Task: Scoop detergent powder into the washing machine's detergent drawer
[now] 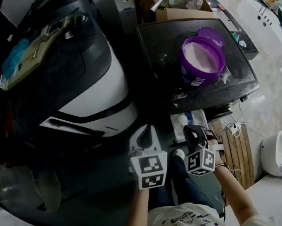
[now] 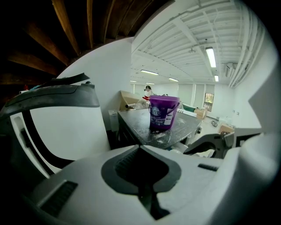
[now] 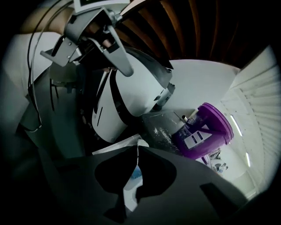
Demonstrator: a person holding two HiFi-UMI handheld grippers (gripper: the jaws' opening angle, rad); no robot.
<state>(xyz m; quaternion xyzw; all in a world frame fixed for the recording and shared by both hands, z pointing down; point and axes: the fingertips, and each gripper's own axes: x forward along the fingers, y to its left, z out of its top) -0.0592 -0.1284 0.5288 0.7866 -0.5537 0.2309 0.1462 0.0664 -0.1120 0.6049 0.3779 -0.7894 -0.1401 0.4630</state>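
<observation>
Table (image 1: 159, 77): dark, dusted with powder, right of the washing machine (image 1: 98, 89)
Detergent tub (image 1: 202, 60): purple, open, on the table, well ahead of both tools
Left tool (image 1: 143, 136): jaws together, empty
Right tool (image 1: 195, 135): jaws together, empty

Head view overhead; both gripper views low, facing purple tub (image 2: 163, 113).

Purple tub (image 1: 209, 78); black tabletop (image 1: 161, 42)

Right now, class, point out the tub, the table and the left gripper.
tub (image 2: 163, 115): left gripper view, on its labelled side wall.
table (image 1: 160, 39): head view, on a bare patch of its top.
left gripper (image 2: 139, 148): left gripper view, where its jaw tips meet.
</observation>
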